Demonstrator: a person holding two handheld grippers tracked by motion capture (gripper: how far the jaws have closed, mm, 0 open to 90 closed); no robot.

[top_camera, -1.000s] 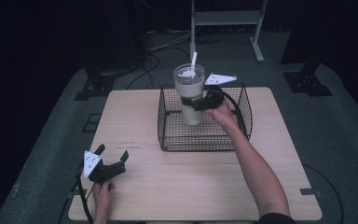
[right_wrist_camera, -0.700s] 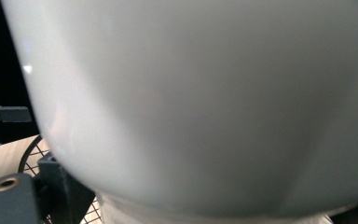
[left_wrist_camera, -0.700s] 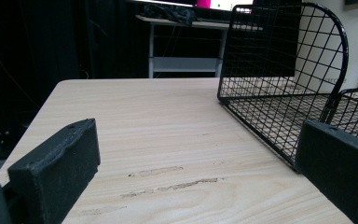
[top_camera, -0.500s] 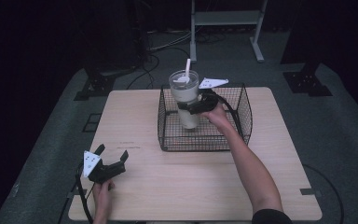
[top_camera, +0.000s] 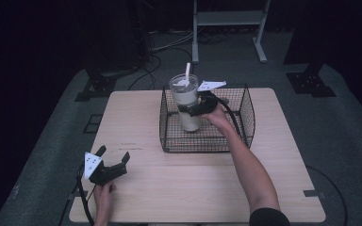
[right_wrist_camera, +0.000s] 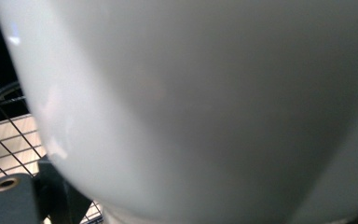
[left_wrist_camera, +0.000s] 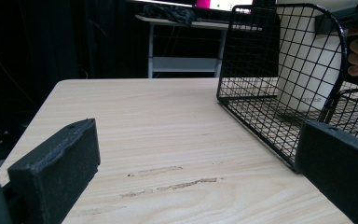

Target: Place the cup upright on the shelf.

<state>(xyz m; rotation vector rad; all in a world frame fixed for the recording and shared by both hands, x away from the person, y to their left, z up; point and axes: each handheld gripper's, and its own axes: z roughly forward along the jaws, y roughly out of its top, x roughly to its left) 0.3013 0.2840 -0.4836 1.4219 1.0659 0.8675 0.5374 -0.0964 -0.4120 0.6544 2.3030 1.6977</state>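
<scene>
A: What is the biggest thing here?

B: The desk (top_camera: 273, 141). It is light wood, and it stands on a grey floor (top_camera: 349, 122) in a dark room.

A: And what sits on the desk?

B: A black wire basket (top_camera: 245, 106), on the far half of the desk. Its top is open. In the left gripper view the basket (left_wrist_camera: 256, 74) shows near the right side.

A: Is something inside it?

B: Yes, a tall white cup (top_camera: 188, 106) with a clear lid and a white straw (top_camera: 187, 71) poking up. The cup stands up straight at the left end of the basket. I cannot tell if it touches the bottom.

A: Who has the cup?

B: The right gripper (top_camera: 194, 109). The person's right arm (top_camera: 245, 165) reaches over the desk and into the basket. The fingers pinch the cup on its side, about halfway up. In the right gripper view the cup (right_wrist_camera: 205, 102) is so close that it looks like a big white wall.

A: Where is the other one?

B: The left gripper (top_camera: 113, 156) is near the front left corner of the desk, well away from the basket. The left hand (top_camera: 102, 193) holds it low over the wood. Its fingers (left_wrist_camera: 56, 163) are spread wide with nothing between them, just bare desk.

A: Anything small?

B: Some faint smudges (left_wrist_camera: 168, 179) on the wood, just past the left gripper.
</scene>
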